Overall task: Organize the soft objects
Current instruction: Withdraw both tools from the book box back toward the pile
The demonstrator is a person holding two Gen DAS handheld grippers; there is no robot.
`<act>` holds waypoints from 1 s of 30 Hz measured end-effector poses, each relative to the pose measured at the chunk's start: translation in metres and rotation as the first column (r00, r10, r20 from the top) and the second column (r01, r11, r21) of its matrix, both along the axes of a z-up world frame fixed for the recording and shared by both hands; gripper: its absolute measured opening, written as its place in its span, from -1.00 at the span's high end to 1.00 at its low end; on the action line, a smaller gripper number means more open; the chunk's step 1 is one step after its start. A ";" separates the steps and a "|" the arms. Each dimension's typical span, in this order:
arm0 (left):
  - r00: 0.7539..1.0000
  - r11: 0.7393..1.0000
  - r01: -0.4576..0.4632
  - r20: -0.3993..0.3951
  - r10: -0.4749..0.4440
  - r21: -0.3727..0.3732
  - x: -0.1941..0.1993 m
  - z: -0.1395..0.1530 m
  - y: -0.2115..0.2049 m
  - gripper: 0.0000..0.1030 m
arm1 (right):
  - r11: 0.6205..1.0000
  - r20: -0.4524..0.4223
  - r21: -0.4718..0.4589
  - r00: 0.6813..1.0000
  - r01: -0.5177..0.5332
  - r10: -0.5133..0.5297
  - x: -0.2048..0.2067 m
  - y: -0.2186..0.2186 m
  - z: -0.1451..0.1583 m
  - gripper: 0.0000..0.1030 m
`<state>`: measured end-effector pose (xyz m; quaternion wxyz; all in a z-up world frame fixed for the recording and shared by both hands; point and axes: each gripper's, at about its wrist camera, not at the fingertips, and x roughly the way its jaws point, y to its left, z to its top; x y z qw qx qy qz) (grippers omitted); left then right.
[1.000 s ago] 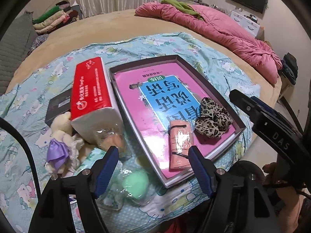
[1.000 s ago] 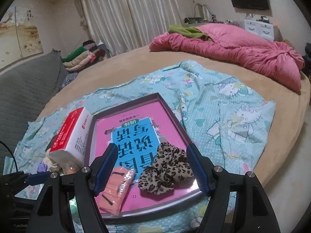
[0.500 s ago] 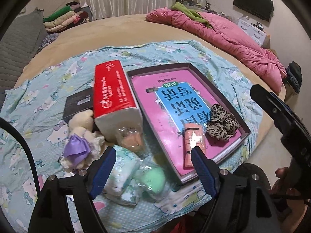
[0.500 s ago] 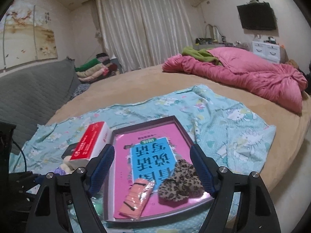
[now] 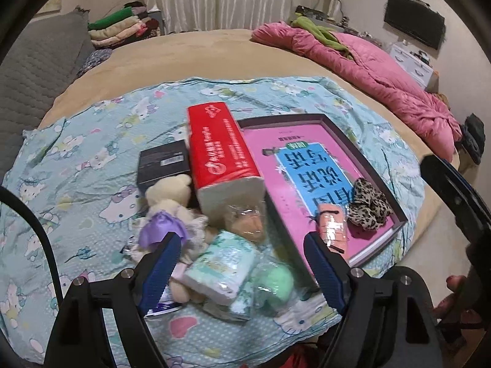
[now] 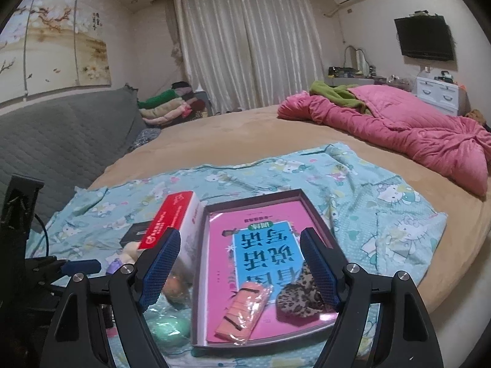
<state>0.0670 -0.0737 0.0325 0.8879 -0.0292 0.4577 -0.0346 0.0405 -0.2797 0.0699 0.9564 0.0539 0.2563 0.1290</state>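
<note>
A dark-rimmed tray [image 5: 362, 150] [image 6: 202, 245] with a pink and blue liner lies on the bed. In it are a leopard scrunchie [image 5: 368, 208] [image 6: 300, 302] and a wrapped salmon pack [image 5: 333, 227] [image 6: 244, 312]. Left of it lie a red tissue pack [image 5: 221, 150] [image 6: 172, 220], a plush bear [image 5: 170, 211], a tissue packet [image 5: 221, 263], a green sponge [image 5: 274, 279] [image 6: 170, 328] and a bagged peach puff [image 5: 245, 220]. My left gripper [image 5: 242, 271] is open above this pile. My right gripper [image 6: 239, 266] is open above the tray.
A black box [image 5: 162, 162] sits behind the bear. A Hello Kitty sheet [image 5: 76, 165] covers the round tan bed [image 6: 245, 132]. A pink quilt [image 6: 414, 128] lies at the far right. A grey sofa [image 6: 55, 135] and folded clothes [image 6: 172, 104] stand at the left.
Both grippers have pulled back and up from the bed. The left view has swung left from the tray toward the pile of soft items. Nothing was picked up.
</note>
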 end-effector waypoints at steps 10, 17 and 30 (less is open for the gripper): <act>0.996 0.996 -0.087 0.023 0.087 -0.020 -0.004 0.018 0.046 -0.59 | 0.997 -0.001 -0.009 0.997 -0.075 0.075 -0.006 0.020 0.008 -0.58; 0.990 0.990 -0.136 0.030 0.137 -0.032 -0.006 0.025 0.074 -0.59 | 0.992 -0.029 -0.017 0.992 -0.126 0.126 -0.008 0.034 0.007 -0.59; 0.974 0.973 -0.225 0.019 0.227 -0.055 -0.011 0.026 0.121 -0.59 | 0.974 -0.069 -0.066 0.974 -0.219 0.214 -0.011 0.057 -0.001 -0.59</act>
